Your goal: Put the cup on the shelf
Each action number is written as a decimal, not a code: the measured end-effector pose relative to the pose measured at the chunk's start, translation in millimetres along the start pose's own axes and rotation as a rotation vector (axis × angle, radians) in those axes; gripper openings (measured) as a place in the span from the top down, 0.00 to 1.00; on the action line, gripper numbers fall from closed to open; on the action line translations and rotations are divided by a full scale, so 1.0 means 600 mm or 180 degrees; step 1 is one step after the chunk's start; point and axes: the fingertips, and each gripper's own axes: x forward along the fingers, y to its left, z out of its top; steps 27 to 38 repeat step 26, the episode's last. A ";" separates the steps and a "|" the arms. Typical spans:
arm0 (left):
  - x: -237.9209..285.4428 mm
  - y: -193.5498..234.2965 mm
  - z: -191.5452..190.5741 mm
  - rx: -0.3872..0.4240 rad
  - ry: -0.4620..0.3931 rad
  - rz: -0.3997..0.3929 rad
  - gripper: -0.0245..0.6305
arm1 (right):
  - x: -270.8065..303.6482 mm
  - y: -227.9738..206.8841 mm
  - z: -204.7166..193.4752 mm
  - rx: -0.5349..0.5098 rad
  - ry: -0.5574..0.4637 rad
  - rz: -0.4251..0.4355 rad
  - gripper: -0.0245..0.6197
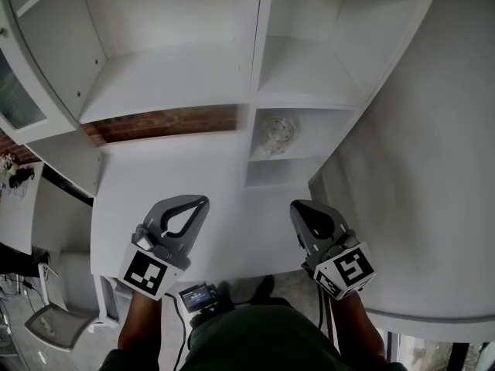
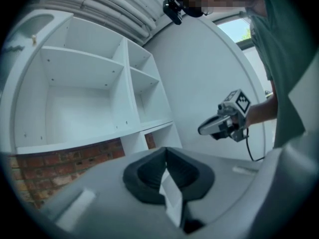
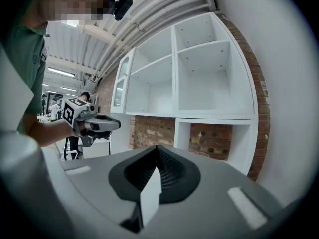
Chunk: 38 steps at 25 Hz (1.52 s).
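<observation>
cup (image 1: 276, 134) is already on the shelf (image 1: 254, 68): clear glass, sitting in the small low cubby (image 1: 313, 139) just right of the centre divider, bare boards above it. From the head view I'm looking down into its mouth, so I'd judge it upright with its long axis vertical, though glass on white makes that hard to confirm

left gripper (image 1: 203, 202): fingers (image 2: 174, 171) pressed together, nothing between them
right gripper (image 1: 298, 207): fingers (image 3: 167, 168) also together, empty

both hover over the white desk (image 1: 155, 184) in front of the shelf, pointing roughly level toward it, well apart from the cup and from each other

key geometry: the cup lies ahead of both sets of fingers, deeper into the unit. It sits slightly left of the right gripper's line and clearly right of the left gripper's, so the right hand is nearer. The divider stands on the left hand's side of the cubby, which makes the right the cleaner approach if the cup needs a nudge

my read: placement looks done and nothing needs gripping. Only risk is clipping the cubby edge on a re-reach
</observation>
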 end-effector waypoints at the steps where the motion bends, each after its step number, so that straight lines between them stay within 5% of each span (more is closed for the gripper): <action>1: -0.010 0.000 -0.001 -0.0011 0.0005 0.0011 0.96 | -0.001 0.006 0.004 -0.0031 0.0006 -0.0005 0.95; 14: -0.105 0.004 -0.031 -0.0292 0.0037 0.0100 0.96 | -0.029 0.073 0.026 -0.0105 0.0063 -0.0148 0.95; 38: -0.142 -0.010 -0.035 -0.0304 -0.0030 -0.0060 0.96 | -0.052 0.114 0.029 -0.0046 0.0061 -0.0350 0.95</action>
